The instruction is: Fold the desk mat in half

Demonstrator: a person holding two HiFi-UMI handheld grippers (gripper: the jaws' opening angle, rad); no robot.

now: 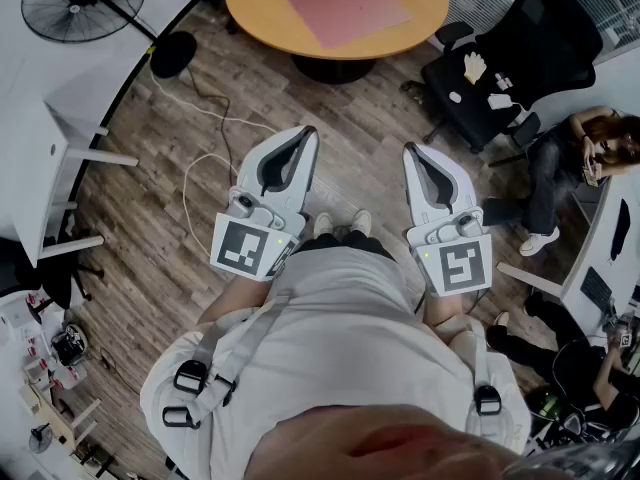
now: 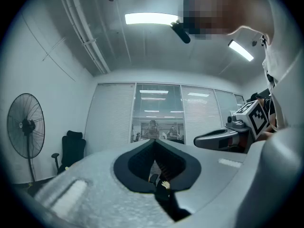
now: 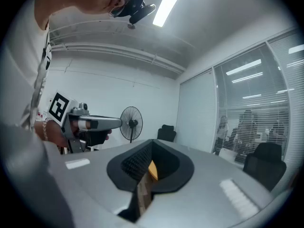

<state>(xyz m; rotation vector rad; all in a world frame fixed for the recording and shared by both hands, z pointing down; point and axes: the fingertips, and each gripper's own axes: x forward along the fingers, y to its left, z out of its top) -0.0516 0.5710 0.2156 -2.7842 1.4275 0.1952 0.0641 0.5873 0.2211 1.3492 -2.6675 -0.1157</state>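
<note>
In the head view a pink desk mat [image 1: 343,6] lies flat and unfolded on a round wooden table [image 1: 260,13] at the top. I stand well back from the table, over the wood floor. My left gripper [image 1: 308,134] and right gripper [image 1: 410,150] are held side by side at waist height, pointing toward the table. In the left gripper view the left gripper [image 2: 154,140] has its jaws together with nothing between them, facing a glass wall. The right gripper [image 3: 152,141] is likewise shut and empty in its own view. Neither touches the mat.
A black office chair [image 1: 510,63] with small white items stands right of the table. A standing fan [image 1: 80,3] and its round base [image 1: 173,54] are at the upper left, with a cable [image 1: 195,183] trailing over the floor. A white desk [image 1: 40,168] is at left; a seated person [image 1: 570,168] at right.
</note>
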